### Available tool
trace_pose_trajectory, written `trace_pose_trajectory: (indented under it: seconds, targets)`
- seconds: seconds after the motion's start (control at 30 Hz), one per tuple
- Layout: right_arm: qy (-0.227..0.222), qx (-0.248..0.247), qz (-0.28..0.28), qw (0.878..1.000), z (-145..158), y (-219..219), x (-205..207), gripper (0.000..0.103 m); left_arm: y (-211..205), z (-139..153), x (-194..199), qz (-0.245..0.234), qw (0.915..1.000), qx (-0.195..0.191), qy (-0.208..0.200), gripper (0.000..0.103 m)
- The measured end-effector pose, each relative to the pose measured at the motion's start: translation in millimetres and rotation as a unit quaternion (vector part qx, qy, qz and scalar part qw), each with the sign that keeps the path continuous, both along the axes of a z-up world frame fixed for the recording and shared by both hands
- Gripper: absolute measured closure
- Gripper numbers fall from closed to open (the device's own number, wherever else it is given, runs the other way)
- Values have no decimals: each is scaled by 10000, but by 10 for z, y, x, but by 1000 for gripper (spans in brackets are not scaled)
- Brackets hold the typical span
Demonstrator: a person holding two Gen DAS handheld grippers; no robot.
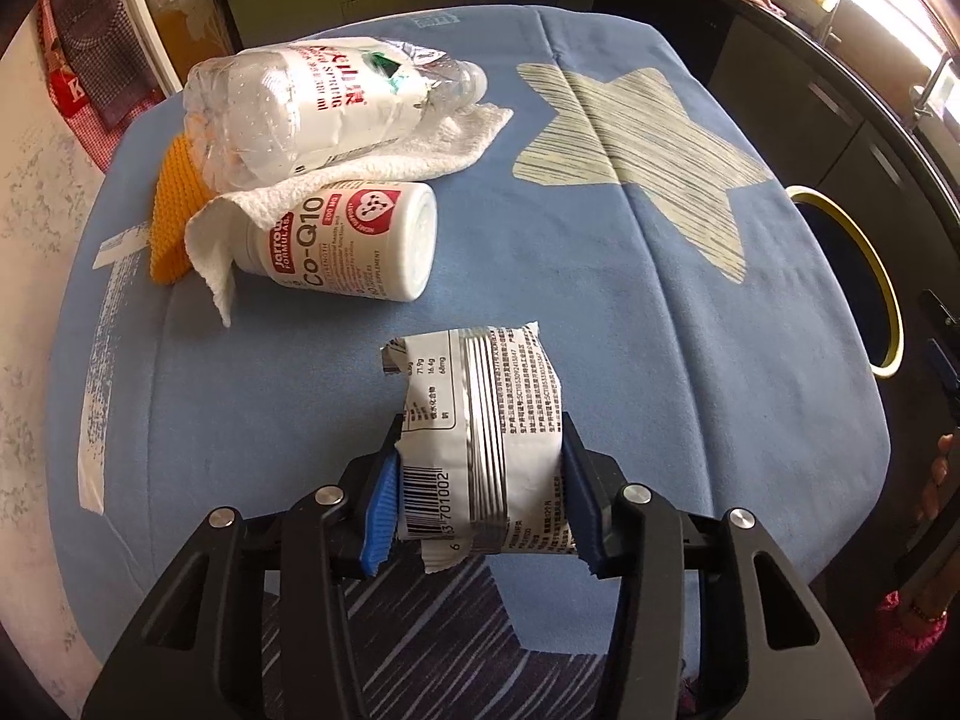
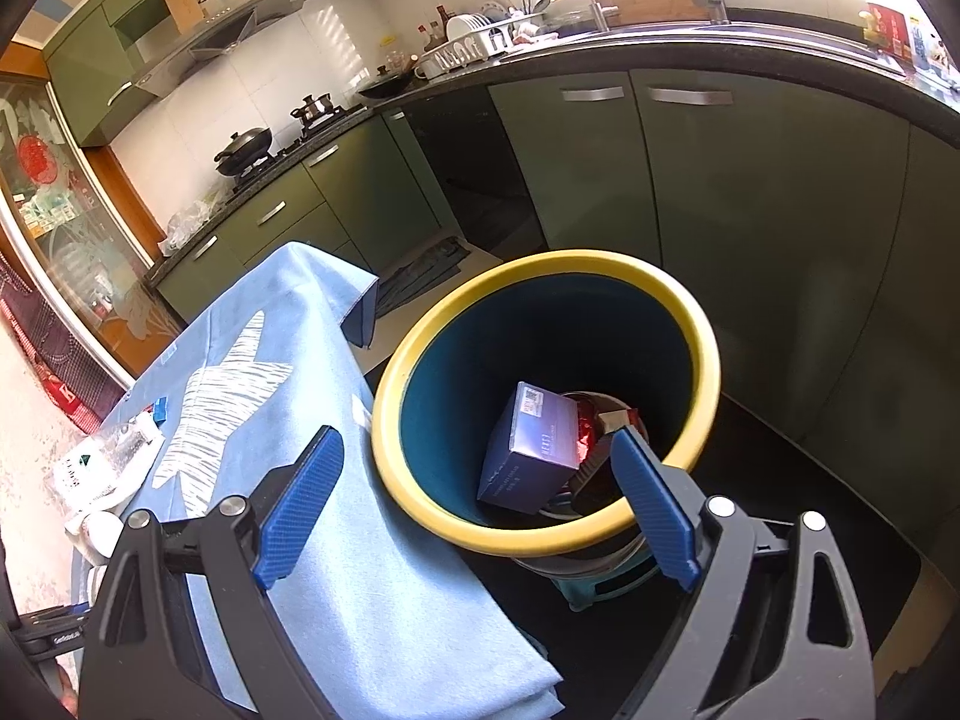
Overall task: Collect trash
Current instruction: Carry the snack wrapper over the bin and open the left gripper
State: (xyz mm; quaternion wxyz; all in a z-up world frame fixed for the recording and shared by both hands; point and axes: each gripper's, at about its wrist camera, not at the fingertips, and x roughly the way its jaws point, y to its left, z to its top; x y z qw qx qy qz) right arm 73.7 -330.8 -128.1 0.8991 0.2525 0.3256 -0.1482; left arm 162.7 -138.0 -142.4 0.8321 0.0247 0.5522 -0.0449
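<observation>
A white and silver snack wrapper (image 1: 480,384) with a barcode lies on the blue tablecloth (image 1: 540,276). My left gripper (image 1: 480,456) is shut on it, with a blue pad pressing on each side. Farther back lie a white supplement bottle (image 1: 354,240) on its side, a crushed clear plastic bottle (image 1: 300,108) and a crumpled paper towel (image 1: 420,150). In the right wrist view my right gripper (image 2: 474,438) is open and holds nothing, at the near rim of the yellow-rimmed bin (image 2: 540,540). Inside the bin are a dark blue box (image 2: 534,450) and red packaging (image 2: 591,426).
An orange knitted cloth (image 1: 171,210) sticks out from under the paper towel. The bin (image 1: 882,276) stands on the floor off the table's right edge. Dark green kitchen cabinets (image 2: 660,168) run behind it. A pale star (image 1: 630,138) is printed on the cloth.
</observation>
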Motion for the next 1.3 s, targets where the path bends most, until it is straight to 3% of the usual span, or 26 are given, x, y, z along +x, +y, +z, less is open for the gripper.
trace_pose_trajectory:
  seconds: [0.23, 0.47, 0.67, 0.73, 0.83, 0.93, 1.07, 1.3]
  targets:
    - [-20, -81, -306, 9995, 22, -173, -187, 17, -752, 266, 3, -1133, 9931, -234, -195, 56]
    - [47, -303, -836, 9960, 81, -431, -491, 17, -2071, 433, 246, -2469, 9663, -680, -250, 56]
    - [197, -301, -1068, 9936, 36, -578, -588, 17, -3054, 341, 515, -3053, 9481, -884, -20, 56]
    - [238, -292, -1091, 9933, 21, -594, -600, 17, -3367, 256, 680, -3082, 9480, -788, 29, 53]
    - [301, -324, -1093, 9930, 25, -604, -580, 17, -3654, 144, 912, -3075, 9480, -806, 115, 36]
    - [343, -377, -1093, 9927, 43, -597, -550, 17, -3758, 126, 1058, -2984, 9506, -857, 5, 35]
    - [385, -418, -1033, 9930, 40, -556, -483, 17, -3574, 207, 1050, -2901, 9518, -986, -118, 30]
    - [500, -464, -684, 9953, 14, -338, -251, 17, -2610, 388, 635, -2726, 9509, -1318, -642, 23]
